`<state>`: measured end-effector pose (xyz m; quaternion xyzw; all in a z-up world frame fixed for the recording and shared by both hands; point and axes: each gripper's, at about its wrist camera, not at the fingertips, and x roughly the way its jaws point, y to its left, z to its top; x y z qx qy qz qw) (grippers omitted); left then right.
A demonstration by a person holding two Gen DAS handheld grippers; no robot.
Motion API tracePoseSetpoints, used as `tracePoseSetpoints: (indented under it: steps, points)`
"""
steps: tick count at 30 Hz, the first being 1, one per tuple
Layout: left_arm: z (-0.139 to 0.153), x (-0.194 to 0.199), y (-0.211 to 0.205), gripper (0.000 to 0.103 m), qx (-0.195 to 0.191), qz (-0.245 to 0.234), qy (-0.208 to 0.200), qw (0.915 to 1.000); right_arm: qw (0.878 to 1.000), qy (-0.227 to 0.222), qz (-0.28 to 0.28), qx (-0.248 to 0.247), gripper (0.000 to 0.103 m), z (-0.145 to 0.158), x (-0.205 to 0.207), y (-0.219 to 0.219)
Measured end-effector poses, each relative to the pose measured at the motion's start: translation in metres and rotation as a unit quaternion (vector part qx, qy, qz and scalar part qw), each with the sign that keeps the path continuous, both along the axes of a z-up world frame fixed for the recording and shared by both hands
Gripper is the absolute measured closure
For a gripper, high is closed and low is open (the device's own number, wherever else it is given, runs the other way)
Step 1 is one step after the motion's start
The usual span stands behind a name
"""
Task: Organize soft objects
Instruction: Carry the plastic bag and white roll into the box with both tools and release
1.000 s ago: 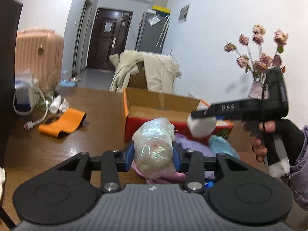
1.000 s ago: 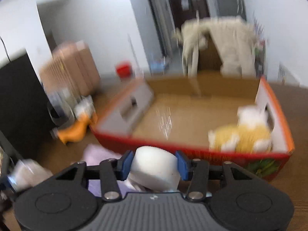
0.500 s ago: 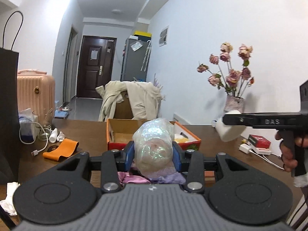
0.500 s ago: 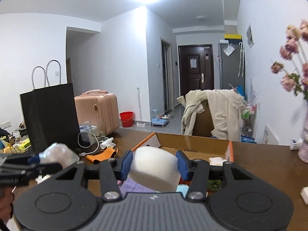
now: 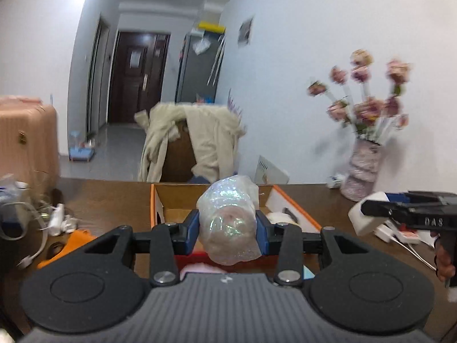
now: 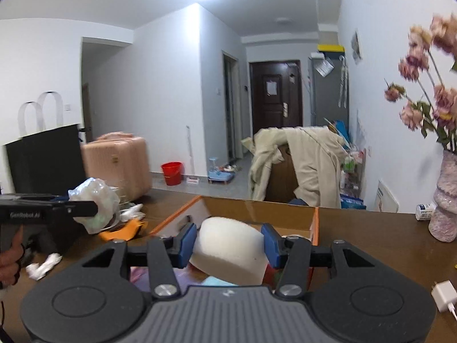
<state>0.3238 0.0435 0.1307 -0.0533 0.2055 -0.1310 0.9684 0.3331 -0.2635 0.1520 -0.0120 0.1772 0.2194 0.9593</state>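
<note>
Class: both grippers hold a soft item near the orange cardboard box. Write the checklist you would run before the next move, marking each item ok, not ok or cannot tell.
1. Left gripper clamped on the shiny plastic-wrapped bundle: ok.
2. Right gripper clamped on the white foam block: ok.
3. Orange cardboard box open on top: ok.
4. Free room on the box floor: cannot tell, items hide most of it.
5. Grippers apart from each other: ok.
6. Pink flower vase stands outside the box: ok.

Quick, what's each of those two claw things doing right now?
Left gripper: closed on a shiny plastic-wrapped bundle.
Right gripper: closed on a white sponge block.
</note>
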Motion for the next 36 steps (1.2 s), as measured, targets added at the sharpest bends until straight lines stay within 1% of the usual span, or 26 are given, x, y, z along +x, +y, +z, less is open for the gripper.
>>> tracePoseSetpoints:
  steps: [3,6,8,11,13,14,15,16,17,18,19,21,23,25,27,29,32,33,34,35,36]
  points:
    - [-0.014,0.089,-0.003,0.063,0.016,0.010,0.044,0.9988,0.999,0.033,-0.023,-0.012,0.054,-0.012,0.086,0.003]
    - [-0.042,0.175,-0.004,0.063,0.042,0.030,0.093,0.9944,0.997,0.061,-0.038,-0.032,0.054,-0.032,0.166,0.011]
    - [-0.058,0.215,-0.004,0.063,0.058,0.047,0.109,0.9913,0.995,0.072,-0.048,-0.050,0.054,-0.048,0.209,0.019]
    - [-0.081,0.262,-0.005,0.061,0.082,0.041,0.133,0.9869,0.992,0.069,-0.059,-0.086,0.053,-0.068,0.262,0.034]
    - [-0.094,0.279,-0.005,0.051,0.101,0.061,0.146,0.9822,0.991,0.061,-0.066,-0.100,0.050,-0.081,0.285,0.042]
    - [-0.098,0.283,-0.005,0.050,0.105,0.063,0.147,0.9815,0.990,0.064,-0.067,-0.103,0.046,-0.086,0.294,0.044]
    - [-0.100,0.285,-0.002,0.049,0.099,0.063,0.151,0.9815,0.989,0.070,-0.073,-0.110,0.043,-0.091,0.300,0.046]
    - [-0.099,0.284,-0.001,0.043,0.090,0.058,0.152,0.9826,0.986,0.088,-0.076,-0.122,0.041,-0.097,0.304,0.049]
    - [-0.097,0.283,0.000,0.038,0.084,0.053,0.147,0.9841,0.984,0.097,-0.075,-0.128,0.042,-0.101,0.305,0.050]
    - [-0.094,0.281,0.000,0.029,0.086,0.056,0.138,0.9852,0.984,0.094,-0.076,-0.129,0.042,-0.101,0.304,0.050]
    - [-0.091,0.277,-0.001,0.028,0.093,0.061,0.125,0.9860,0.985,0.086,-0.078,-0.128,0.041,-0.099,0.301,0.050]
    - [-0.084,0.273,-0.001,0.028,0.097,0.063,0.113,0.9868,0.985,0.076,-0.084,-0.128,0.037,-0.093,0.295,0.048]
    - [-0.073,0.267,0.002,0.028,0.083,0.067,0.112,0.9879,0.987,0.070,-0.085,-0.120,0.037,-0.082,0.286,0.044]
    - [-0.056,0.254,0.004,0.028,0.075,0.069,0.102,0.9896,0.988,0.062,-0.086,-0.113,0.037,-0.067,0.273,0.039]
    - [-0.035,0.236,0.005,0.027,0.077,0.068,0.084,0.9912,0.989,0.050,-0.088,-0.108,0.035,-0.050,0.259,0.034]
    - [-0.014,0.218,0.005,0.024,0.078,0.065,0.067,0.9926,0.991,0.035,-0.087,-0.097,0.028,-0.027,0.237,0.027]
    - [0.017,0.179,0.006,0.019,0.072,0.058,0.042,0.9948,0.992,0.009,-0.085,-0.089,0.022,0.005,0.197,0.015]
    - [0.024,0.160,0.008,0.016,0.065,0.058,0.031,0.9957,0.993,-0.002,-0.082,-0.086,0.021,0.015,0.181,0.011]
    - [0.029,0.143,0.009,0.015,0.060,0.058,0.021,0.9963,0.993,-0.010,-0.080,-0.080,0.018,0.022,0.167,0.007]
    - [0.032,0.126,0.010,0.015,0.058,0.058,0.013,0.9966,0.994,-0.017,-0.076,-0.072,0.014,0.028,0.149,0.002]
    - [0.034,0.105,0.011,0.015,0.054,0.057,0.004,0.9969,0.995,-0.021,-0.072,-0.067,0.013,0.032,0.134,-0.001]
